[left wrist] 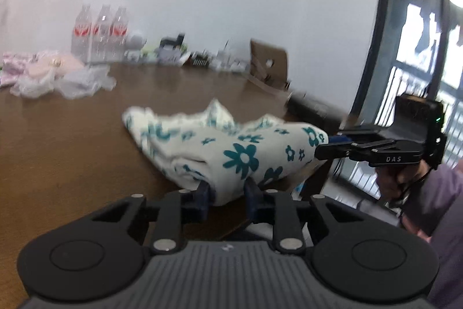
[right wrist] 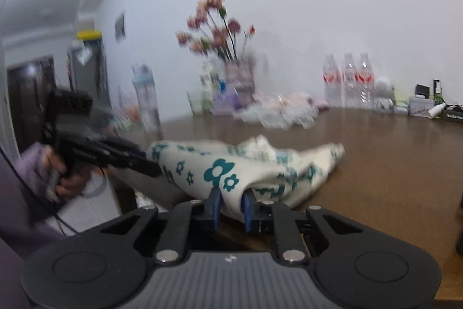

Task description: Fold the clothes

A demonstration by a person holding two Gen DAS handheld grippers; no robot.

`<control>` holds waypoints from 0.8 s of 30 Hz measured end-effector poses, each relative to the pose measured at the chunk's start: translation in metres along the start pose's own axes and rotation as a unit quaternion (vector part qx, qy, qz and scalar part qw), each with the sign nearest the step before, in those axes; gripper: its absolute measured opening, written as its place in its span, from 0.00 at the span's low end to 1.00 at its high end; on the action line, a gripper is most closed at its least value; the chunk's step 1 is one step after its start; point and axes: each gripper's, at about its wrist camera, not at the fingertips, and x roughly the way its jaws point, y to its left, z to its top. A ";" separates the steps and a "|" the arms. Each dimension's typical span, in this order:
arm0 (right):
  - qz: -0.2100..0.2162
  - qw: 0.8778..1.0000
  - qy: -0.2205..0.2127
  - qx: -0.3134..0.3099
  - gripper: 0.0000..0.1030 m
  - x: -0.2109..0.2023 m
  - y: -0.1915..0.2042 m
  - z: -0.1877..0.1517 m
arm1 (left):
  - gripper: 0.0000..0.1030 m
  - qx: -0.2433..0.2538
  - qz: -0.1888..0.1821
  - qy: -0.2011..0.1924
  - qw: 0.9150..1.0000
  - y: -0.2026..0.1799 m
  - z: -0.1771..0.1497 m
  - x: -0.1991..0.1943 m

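A white garment with teal flowers (left wrist: 231, 144) lies bunched on the brown table (left wrist: 72, 141), near its edge. My left gripper (left wrist: 227, 193) is shut on a near fold of it, with the cloth pinched between the blue pads. In the left wrist view the right gripper (left wrist: 318, 151) comes in from the right and grips the cloth's right end. In the right wrist view the same garment (right wrist: 260, 164) sits ahead, and my right gripper (right wrist: 233, 204) is shut on a fold of it. The left gripper (right wrist: 156, 168) reaches the cloth's left end there, held by a hand (right wrist: 69, 178).
At the back of the table stand three water bottles (left wrist: 99, 34), crumpled clear plastic (left wrist: 66, 80) and pink clothes (left wrist: 43, 62). A vase of flowers (right wrist: 228, 54), a blue-capped bottle (right wrist: 146, 97) and small clutter line the wall. A cardboard box (left wrist: 269, 62) stands at the back right.
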 end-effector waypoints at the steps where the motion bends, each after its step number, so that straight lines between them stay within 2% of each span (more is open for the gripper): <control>1: 0.001 1.000 -0.013 0.012 0.14 -0.001 -0.003 0.008 | 0.23 -0.004 -0.006 -0.009 1.000 0.001 0.007 -0.004; 3: -0.001 0.999 -0.034 0.040 0.14 0.001 -0.013 0.024 | 0.24 -0.018 -0.018 -0.027 0.999 0.008 0.025 -0.003; 5: -0.012 0.996 -0.038 0.079 0.14 0.016 -0.031 0.042 | 0.24 -0.035 -0.007 -0.041 0.999 0.015 0.048 0.005; 7: -0.035 0.992 -0.033 0.112 0.15 0.039 -0.049 0.057 | 0.26 -0.059 0.025 -0.043 0.997 0.025 0.071 0.021; 11: -0.119 0.982 -0.004 0.148 0.18 0.097 -0.081 0.078 | 0.29 -0.105 0.099 -0.018 0.989 0.046 0.109 0.076; 13: -0.162 0.976 0.021 0.145 0.19 0.126 -0.090 0.082 | 0.29 -0.103 0.136 0.012 0.985 0.050 0.117 0.108; 15: -0.187 0.972 0.043 0.136 0.19 0.147 -0.095 0.079 | 0.29 -0.094 0.168 0.049 0.980 0.055 0.114 0.135; 17: -0.202 0.968 0.057 0.139 0.19 0.158 -0.101 0.073 | 0.26 -0.099 0.174 0.069 0.977 0.062 0.106 0.150; 19: -0.215 0.964 0.066 0.145 0.19 0.164 -0.106 0.066 | 0.26 -0.112 0.167 0.060 0.978 0.067 0.100 0.151; 21: -0.231 0.961 0.055 0.141 0.19 0.153 -0.101 0.064 | 0.27 -0.122 0.158 0.051 0.979 0.072 0.097 0.149; 23: -0.247 0.961 0.036 0.120 0.21 0.137 -0.087 0.066 | 0.34 -0.115 0.157 0.035 0.980 0.069 0.098 0.139; 24: -0.255 0.960 0.027 0.110 0.30 0.129 -0.081 0.067 | 0.37 -0.104 0.162 0.022 0.981 0.064 0.099 0.132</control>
